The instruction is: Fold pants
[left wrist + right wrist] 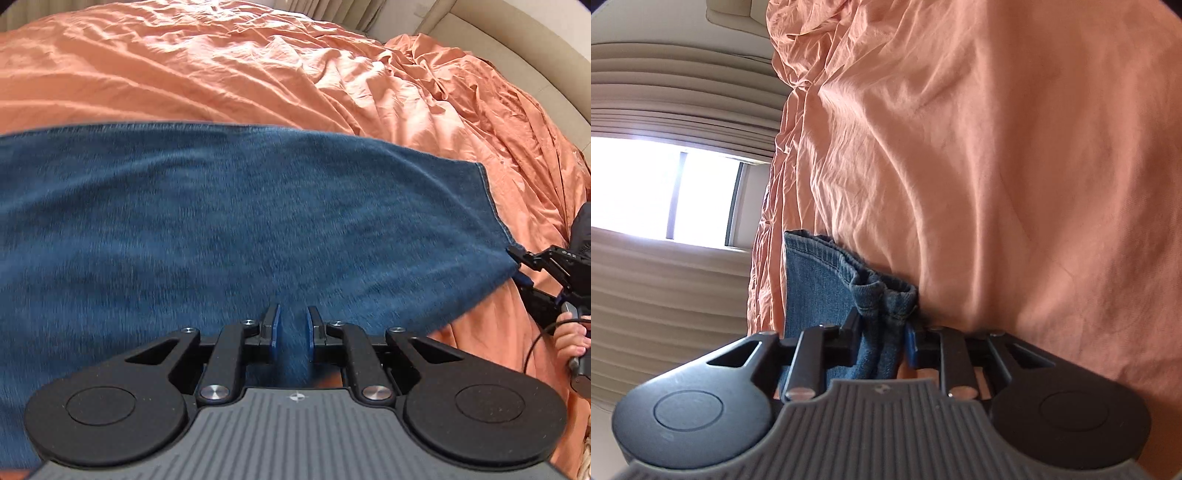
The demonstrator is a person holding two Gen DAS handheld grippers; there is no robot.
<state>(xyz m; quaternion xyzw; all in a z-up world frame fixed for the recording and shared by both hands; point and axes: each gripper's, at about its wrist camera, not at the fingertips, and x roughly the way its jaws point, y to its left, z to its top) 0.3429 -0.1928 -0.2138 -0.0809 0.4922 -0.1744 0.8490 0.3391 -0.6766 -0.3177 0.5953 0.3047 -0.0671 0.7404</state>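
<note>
The pants point(229, 229), blue denim, are stretched out wide over a wrinkled orange bedsheet point(221, 74).

The left gripper point(292, 332) has its fingers drawn close with a fold of the denim pinched between the blue pads point(275, 330); the cloth rises from between them and spreads ahead of the fingers to both sides.

The right gripper point(882, 334) holds a bunched hem of the pants point(882, 295) between its fingers; the cloth fills the narrow gap, and the stitched hem sticks out just past the fingertips. To the left of those fingers more denim hangs flat, and beyond them lies the sheet.

In the left wrist view the right gripper point(517, 258) shows at the far right edge, clamped on the corner of the pants, with a hand point(570, 336) on its handle. A curtain point(665, 314) and a bright window point(646, 192) lie to the left of the right fingers.
</note>
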